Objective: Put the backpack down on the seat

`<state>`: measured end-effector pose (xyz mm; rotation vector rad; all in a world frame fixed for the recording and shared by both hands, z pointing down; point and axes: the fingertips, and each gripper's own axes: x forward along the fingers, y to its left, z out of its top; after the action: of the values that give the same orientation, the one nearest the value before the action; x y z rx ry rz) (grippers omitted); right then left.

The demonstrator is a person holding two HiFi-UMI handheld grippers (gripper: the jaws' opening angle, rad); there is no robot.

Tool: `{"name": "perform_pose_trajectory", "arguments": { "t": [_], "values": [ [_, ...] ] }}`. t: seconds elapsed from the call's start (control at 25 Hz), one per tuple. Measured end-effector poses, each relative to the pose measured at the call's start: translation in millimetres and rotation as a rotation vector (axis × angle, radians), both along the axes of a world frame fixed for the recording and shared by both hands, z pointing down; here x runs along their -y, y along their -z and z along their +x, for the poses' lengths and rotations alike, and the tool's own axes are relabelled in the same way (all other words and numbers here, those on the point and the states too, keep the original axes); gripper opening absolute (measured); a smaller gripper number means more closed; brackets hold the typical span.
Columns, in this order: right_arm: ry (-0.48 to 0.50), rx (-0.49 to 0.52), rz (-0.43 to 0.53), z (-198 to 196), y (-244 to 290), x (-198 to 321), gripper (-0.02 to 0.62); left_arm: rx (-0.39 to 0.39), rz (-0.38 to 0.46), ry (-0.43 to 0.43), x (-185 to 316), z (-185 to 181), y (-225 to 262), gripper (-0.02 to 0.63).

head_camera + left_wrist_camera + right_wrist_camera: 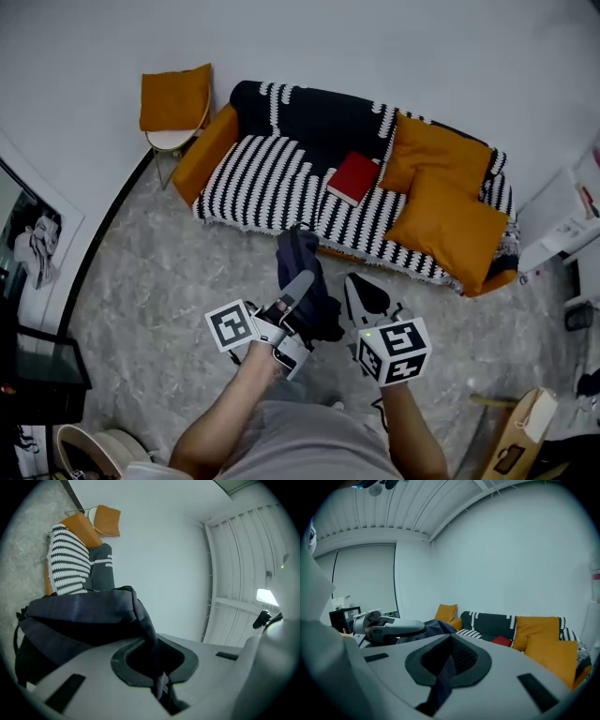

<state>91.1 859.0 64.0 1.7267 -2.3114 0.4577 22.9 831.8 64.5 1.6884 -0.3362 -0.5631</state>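
Observation:
The dark navy backpack [300, 255] hangs over the grey marble floor in front of the sofa, held up between both grippers. My left gripper [296, 291] is shut on a strap of its fabric [158, 663], with the bag's body [79, 616] sagging just beyond the jaws. My right gripper [362, 294] is shut on another dark blue strap [443, 674]. The seat is a sofa [272, 178] under a black-and-white striped throw, seen ahead in the head view and also as the sofa [487, 623] in the right gripper view.
On the sofa lie a red book-like item [353, 176] and two orange cushions [452, 225]. A small chair with an orange cushion [175, 101] stands left of it. A paper bag [523, 429], a white shelf [561, 225] and a dark glass table [37, 367] border the floor.

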Motion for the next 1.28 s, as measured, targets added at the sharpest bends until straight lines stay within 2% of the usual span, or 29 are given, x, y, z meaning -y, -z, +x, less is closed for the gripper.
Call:
{"name": "perform_pose_trajectory", "arguments": {
  "t": [0.4, 0.68, 0.96, 1.28],
  "values": [
    [-0.061, -0.016, 0.007, -26, 5, 71, 0.000, -0.017, 0.011, -0.060, 78, -30, 7, 0.017],
    [-0.078, -0.015, 0.009, -40, 2, 97, 0.000, -0.014, 0.021, -0.081, 103, -45, 4, 0.018],
    [-0.059, -0.033, 0.024, -49, 3, 120, 0.000, -0.010, 0.037, -0.077, 130, -48, 4, 0.017],
    [-0.045, -0.002, 0.029, -37, -9, 157, 0.000, -0.004, 0.043, -0.067, 168, -33, -1, 0.017]
  ]
}}
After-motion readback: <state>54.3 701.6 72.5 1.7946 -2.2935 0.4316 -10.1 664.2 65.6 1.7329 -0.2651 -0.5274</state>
